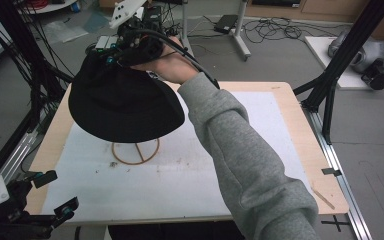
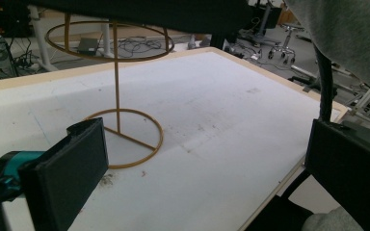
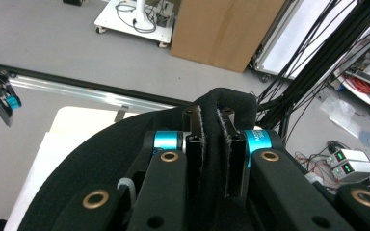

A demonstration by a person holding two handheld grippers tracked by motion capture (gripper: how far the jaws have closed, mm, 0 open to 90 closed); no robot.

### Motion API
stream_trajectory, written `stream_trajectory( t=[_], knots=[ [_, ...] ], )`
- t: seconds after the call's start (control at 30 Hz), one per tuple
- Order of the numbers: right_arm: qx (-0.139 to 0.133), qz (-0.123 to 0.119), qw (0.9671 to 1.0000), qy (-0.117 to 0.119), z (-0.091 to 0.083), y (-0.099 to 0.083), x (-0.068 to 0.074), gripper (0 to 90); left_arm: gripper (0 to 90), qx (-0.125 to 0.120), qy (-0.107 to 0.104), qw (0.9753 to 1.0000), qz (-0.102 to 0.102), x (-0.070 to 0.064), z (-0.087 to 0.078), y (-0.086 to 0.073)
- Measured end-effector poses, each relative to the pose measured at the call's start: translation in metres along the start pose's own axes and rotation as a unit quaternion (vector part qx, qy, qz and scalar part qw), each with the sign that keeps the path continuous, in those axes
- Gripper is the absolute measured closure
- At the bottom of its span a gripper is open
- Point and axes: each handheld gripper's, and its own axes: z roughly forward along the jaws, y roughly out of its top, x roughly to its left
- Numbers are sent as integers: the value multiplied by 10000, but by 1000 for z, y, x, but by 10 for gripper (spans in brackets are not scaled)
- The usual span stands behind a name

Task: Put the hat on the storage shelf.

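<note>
White-topped table (image 1: 260, 115) in cabled lab. Black hat (image 1: 125, 107) pinched in right gripper (image 3: 213, 159), above wire hat stand (image 2: 117, 91), unseated; left gripper (image 1: 50, 192), 7 o'clock, agape, idle.

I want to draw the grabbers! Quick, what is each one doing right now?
Left gripper: open, holding nothing, at the near table corner.
Right gripper: shut on the floppy black fabric hat, above the thin gold wire stand.

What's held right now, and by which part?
The right gripper pinches a fold of the black hat at its edge, above the wire stand. The left gripper holds nothing.
</note>
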Motion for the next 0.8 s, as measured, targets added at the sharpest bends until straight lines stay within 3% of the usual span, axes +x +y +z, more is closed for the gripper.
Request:
stream_trajectory(
  t=[0.23,0.5,0.8],
  knots=[
    [22,72,10000,-6,10,-11,1,842,18,16,-12,10000,-24,1,2,-1],
    [-89,354,9993,69,21,-30,1,842,18,36,-30,10000,-32,2,4,-2],
    [178,410,9987,229,42,-44,5,840,18,62,-87,9999,13,-1,7,1]
  ],
)
